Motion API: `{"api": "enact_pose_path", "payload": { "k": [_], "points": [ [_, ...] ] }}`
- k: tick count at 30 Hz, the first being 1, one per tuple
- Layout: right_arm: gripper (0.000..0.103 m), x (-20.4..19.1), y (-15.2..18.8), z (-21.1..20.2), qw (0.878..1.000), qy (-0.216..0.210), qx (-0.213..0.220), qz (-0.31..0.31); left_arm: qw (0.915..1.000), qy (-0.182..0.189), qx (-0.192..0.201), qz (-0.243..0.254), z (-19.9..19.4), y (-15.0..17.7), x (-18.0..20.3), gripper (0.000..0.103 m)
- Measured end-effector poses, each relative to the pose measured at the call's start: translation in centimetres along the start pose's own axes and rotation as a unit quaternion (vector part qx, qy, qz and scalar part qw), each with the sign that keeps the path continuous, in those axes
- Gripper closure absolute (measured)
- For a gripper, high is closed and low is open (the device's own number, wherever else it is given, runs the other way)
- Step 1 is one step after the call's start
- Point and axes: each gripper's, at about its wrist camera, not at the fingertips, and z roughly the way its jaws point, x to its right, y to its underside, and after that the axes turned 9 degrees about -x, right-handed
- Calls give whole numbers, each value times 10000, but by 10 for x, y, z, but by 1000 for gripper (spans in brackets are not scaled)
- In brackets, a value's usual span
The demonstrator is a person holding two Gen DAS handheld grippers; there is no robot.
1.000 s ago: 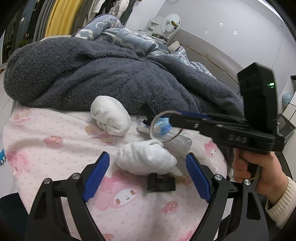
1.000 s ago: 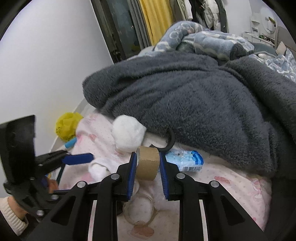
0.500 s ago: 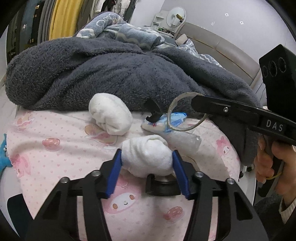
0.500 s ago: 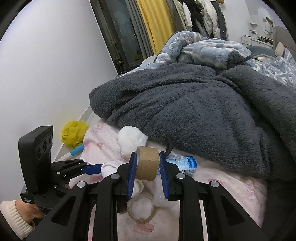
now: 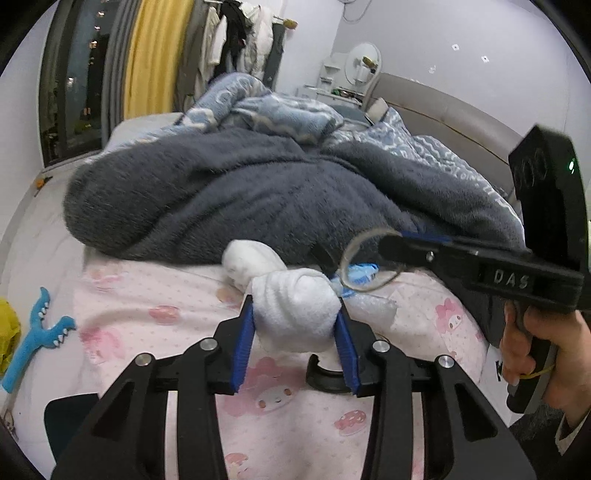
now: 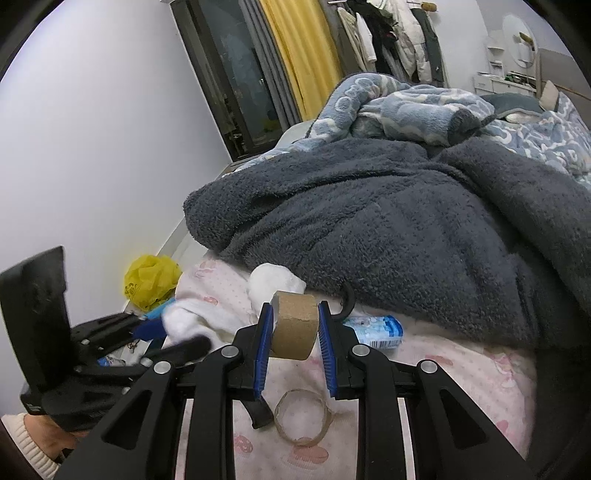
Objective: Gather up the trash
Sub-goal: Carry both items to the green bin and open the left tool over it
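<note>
This is a bedroom in a home. A bed (image 5: 155, 314) with a pink cartoon-print sheet carries a heaped grey fleece blanket (image 5: 240, 199) and a blue patterned one (image 5: 273, 110), and a padded headboard (image 5: 443, 107) runs along the far wall. Clothes (image 5: 236, 33) hang on a rack beside a yellow curtain (image 5: 151, 55) and a dark window (image 5: 70, 85), and a round mirror (image 5: 364, 62) stands over a small white dresser in the corner.
</note>
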Motion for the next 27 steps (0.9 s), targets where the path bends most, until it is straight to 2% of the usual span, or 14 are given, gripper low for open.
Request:
{"api": "enact_pose_path", "payload": {
  "k": [13, 27],
  "points": [
    [78, -28, 12, -1, 9998, -154, 7, 114, 9980, -561, 54, -273, -32, 17, -21, 59],
    [78, -86, 26, 8, 9989, -435, -76, -123, 9908, -1087, -87, -796, -55, 49, -77, 59]
  ]
}}
